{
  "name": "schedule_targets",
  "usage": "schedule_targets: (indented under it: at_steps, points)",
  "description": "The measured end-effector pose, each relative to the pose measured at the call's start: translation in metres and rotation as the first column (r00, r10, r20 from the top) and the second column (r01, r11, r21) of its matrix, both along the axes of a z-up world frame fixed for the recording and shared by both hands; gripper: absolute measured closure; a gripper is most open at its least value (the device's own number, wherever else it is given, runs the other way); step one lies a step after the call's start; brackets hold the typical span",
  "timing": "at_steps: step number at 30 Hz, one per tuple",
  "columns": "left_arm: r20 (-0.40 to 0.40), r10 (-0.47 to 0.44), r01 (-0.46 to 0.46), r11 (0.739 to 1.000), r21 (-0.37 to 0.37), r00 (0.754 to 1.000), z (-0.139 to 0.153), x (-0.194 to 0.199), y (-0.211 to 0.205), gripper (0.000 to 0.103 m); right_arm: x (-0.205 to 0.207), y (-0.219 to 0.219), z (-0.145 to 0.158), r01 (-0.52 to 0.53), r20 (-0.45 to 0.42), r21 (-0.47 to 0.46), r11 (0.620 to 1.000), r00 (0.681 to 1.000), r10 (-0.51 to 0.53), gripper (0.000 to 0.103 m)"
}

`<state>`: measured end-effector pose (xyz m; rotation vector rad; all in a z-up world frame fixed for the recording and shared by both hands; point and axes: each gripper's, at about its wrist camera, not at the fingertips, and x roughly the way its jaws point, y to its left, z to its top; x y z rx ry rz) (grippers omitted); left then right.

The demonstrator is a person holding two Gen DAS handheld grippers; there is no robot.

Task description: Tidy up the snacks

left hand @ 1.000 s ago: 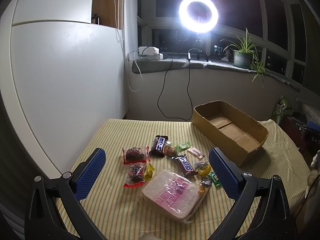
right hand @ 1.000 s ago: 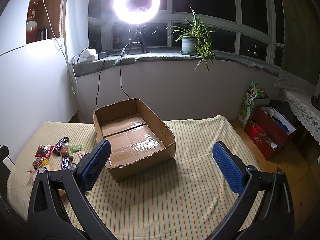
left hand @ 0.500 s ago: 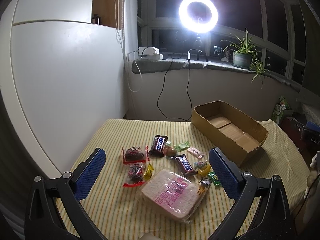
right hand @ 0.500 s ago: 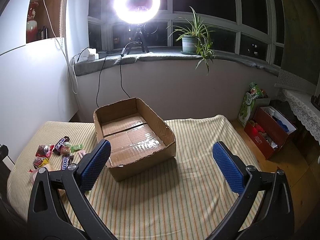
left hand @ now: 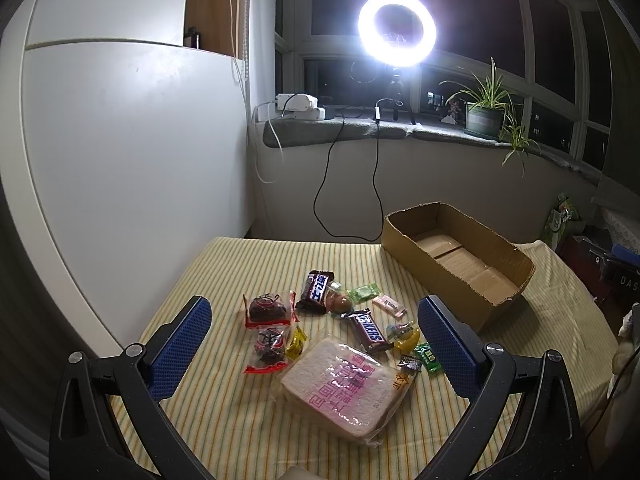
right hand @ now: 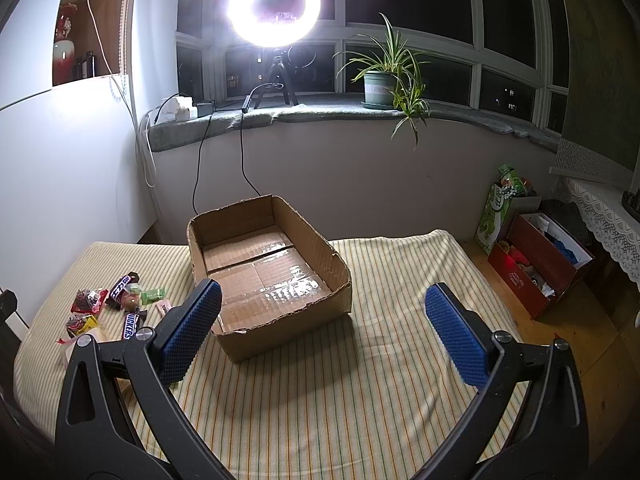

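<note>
Surface (left hand: 224, 264): covered by a yellow-striped cloth, lit by a ring light (left hand: 397, 24) on the window sill (left hand: 352, 130) behind it. White cabinet wall (left hand: 120, 160) runs along the left edge; dark windows and a potted plant (left hand: 486, 114) at the back. Beyond the right edge, on the wooden floor, a red box (right hand: 536, 264) of odds and ends.

Snack group sits near the left edge, toward the front: two red-wrapped dark cakes (left hand: 267, 308), one behind the other; a dark chocolate bar (left hand: 316, 291), long axis pointing toward the back edge; a Snickers bar (left hand: 370, 330), long axis running front-right to back-left; small green, pink and yellow candies around them. Bagged sliced bread (left hand: 344, 392) lies flat at the front of the group, long axis diagonal, its near corner toward the front right.

Cardboard box (right hand: 268, 272): open-topped, interior bare, right of the snacks, near the back edge, long axis running from the back-left to the front-right.

Left gripper (left hand: 314, 320): jaws spread wide, holding nothing, above the snacks. Right gripper (right hand: 322, 306): jaws spread wide, holding nothing, in front of the box.
</note>
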<state>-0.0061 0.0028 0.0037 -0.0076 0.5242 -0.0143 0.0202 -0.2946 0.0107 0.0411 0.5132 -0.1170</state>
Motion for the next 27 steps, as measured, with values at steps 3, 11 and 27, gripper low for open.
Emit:
schedule_targets:
  at_steps: [3,11,27]
  points:
    - [0.0,0.001,-0.001,1.0,-0.002,1.0,0.0004,-0.0003,-0.0002,0.001,-0.0002,-0.0004,0.0003,-0.001,0.0,0.0,1.0,1.0,0.001,0.0]
    - [0.002,0.0,0.0,1.0,-0.003,1.0,0.001,-0.0004,-0.0008,0.001,-0.0011,0.0006,0.0017,0.0,0.001,-0.001,1.0,1.0,0.0,0.0]
    - [-0.004,0.001,-0.001,1.0,-0.011,1.0,-0.0006,-0.0017,0.0001,0.001,-0.0005,0.0059,0.0082,-0.011,-0.005,-0.004,1.0,1.0,0.011,0.0]
